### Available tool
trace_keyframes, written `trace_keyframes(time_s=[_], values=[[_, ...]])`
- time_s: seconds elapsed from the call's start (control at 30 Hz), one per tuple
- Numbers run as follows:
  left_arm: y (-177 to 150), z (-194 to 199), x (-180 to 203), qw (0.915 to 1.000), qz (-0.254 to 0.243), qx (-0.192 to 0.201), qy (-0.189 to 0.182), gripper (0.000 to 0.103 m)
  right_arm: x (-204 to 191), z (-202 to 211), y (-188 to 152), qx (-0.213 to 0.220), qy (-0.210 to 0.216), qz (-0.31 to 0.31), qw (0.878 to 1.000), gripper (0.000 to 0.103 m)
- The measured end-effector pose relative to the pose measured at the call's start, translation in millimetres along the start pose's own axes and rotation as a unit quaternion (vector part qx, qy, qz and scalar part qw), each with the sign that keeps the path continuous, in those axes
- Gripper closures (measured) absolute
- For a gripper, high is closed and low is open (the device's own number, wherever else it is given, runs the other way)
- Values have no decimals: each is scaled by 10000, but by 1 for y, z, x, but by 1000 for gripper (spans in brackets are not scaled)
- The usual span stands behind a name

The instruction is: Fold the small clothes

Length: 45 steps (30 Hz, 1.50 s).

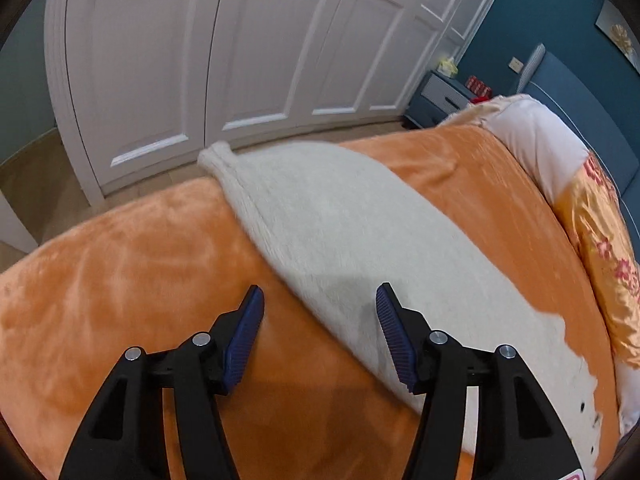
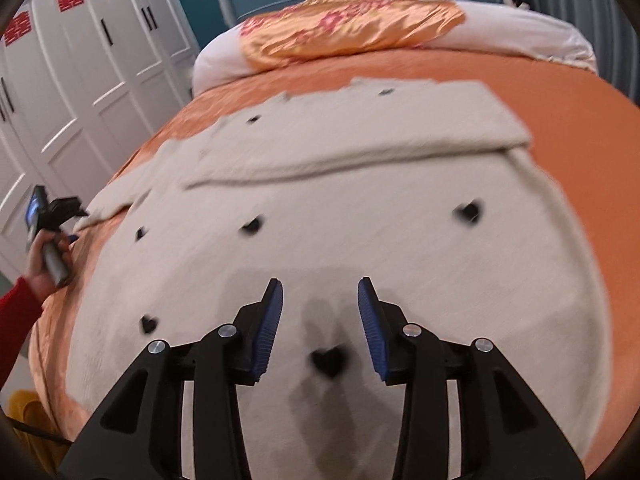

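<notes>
Cream sweater (image 2: 340, 208) w/ black hearts lies flat on the orange blanket (image 1: 120, 260) of the bed, one sleeve folded across its top. Right gripper (image 2: 320, 320) hovers above sweater's lower part, jaws wide apart, holding nothing. Left gripper (image 1: 320, 320) is at the sweater's edge, jaws also wide, empty.
</notes>
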<state>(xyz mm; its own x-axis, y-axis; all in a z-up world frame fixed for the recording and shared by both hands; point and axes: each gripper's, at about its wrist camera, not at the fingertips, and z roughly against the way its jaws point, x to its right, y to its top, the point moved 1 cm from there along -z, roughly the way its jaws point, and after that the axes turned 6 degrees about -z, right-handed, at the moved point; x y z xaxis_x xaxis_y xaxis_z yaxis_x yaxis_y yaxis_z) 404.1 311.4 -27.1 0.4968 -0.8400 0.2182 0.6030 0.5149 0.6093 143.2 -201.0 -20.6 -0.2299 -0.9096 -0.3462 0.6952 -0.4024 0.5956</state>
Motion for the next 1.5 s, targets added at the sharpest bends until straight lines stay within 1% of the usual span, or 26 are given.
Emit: trace_keyframes(time_s=[0.03, 0.07, 0.1, 0.13, 0.2, 0.3, 0.37, 0.43, 0.5, 0.57, 0.63, 0.67, 0.73, 0.8, 0.87, 0.9, 0.93, 1.03, 1.13, 1.17, 1.23, 1.3, 1.33, 1.43, 1.47, 1.5], values=[[1, -1, 4, 10000, -61, 24, 15, 71, -2, -2, -2, -33, -22, 1, 10000, 64], [2, -2, 5, 9999, -98, 26, -50, 82, -2, -2, -2, -29, -38, 19, 10000, 64], [4, -3, 5, 9996, -132, -25, -231, 99, -2, -1, -3, -13, -67, 38, 10000, 64], [6, -2, 7, 9995, -135, -21, -293, 99, -3, -1, -3, -8, -83, 46, 10000, 64], [9, 17, 18, 9985, -271, 294, -382, 99, -3, 2, -3, 34, -87, 17, 10000, 64], [7, 68, 58, 9911, -720, 805, -779, 100, -2, 8, 0, 138, -85, 2, 9999, 64], [-4, 110, 97, 9797, -1145, 1139, -1190, 100, -1, 12, 1, 216, -35, -36, 9998, 64], [-31, 161, 156, 9570, -1727, 1360, -1895, 100, 0, 15, 1, 262, -11, -70, 9996, 64], [-71, 191, 211, 9339, -2245, 1251, -2484, 100, 3, 17, 1, 275, 10, -129, 9995, 64], [-130, 205, 265, 9097, -2783, 780, -2983, 99, 7, 20, -1, 280, -18, -186, 9994, 64], [-191, 202, 302, 8928, -3322, 470, -3004, 94, 14, 23, -2, 277, -90, -225, 9993, 62], [-214, 198, 312, 8886, -3527, 345, -2913, 91, 20, 25, -2, 242, -159, -255, 9993, 59], [-267, 179, 326, 8785, -3869, -185, -2795, 87, 28, 29, 0, 280, -222, -255, 9990, 52], [-286, 170, 316, 8837, -3810, -472, -2676, 86, 38, 35, 8, 369, -327, -163, 9986, 51], [-280, 168, 298, 8955, -3575, -482, -2605, 71, 44, 36, 17, 444, -329, -121, 9984, 48], [-270, 165, 285, 9065, -3344, -463, -2535, 59, 46, 34, 26, 445, -278, -99, 9986, 45], [-262, 165, 273, 9158, -3133, -423, -2476, 54, 47, 31, 33, 431, -234, -75, 9988, 45], [-219, 151, 239, 9400, -2623, -328, -2158, 54, 32, 16, 56, 501, -93, 208, 9985, 45], [-180, 127, 215, 9564, -2242, -389, -1831, 54, -12, -4, 72, 597, 2, 999, 9932, 43], [-173, 122, 208, 9591, -2171, -417, -1769, 54, -38, -15, 76, 660, -2, 1484, 9867, 43], [-162, 104, 198, 9645, -2038, -521, -1596, 54, -68, -30, 76, 735, -56, 2117, 9745, 34], [-158, 91, 191, 9656, -1948, -683, -1583, 54, -100, -52, 73, 783, -269, 2915, 9530, 33], [-158, 87, 186, 9660, -1936, -753, -1540, 54, -111, -63, 71, 790, -412, 3280, 9405, 33], [-162, 84, 183, 9645, -2046, -771, -1484, 54, -135, -92, 59, 863, -866, 4420, 8886, 33], [-163, 83, 184, 9636, -2108, -740, -1468, 54, -138, -100, 57, 853, -884, 4685, 8749, 33], [-161, 81, 182, 9633, -2117, -734, -1478, 54, -141, -106, 57, 783, -845, 4849, 8669, 37]])
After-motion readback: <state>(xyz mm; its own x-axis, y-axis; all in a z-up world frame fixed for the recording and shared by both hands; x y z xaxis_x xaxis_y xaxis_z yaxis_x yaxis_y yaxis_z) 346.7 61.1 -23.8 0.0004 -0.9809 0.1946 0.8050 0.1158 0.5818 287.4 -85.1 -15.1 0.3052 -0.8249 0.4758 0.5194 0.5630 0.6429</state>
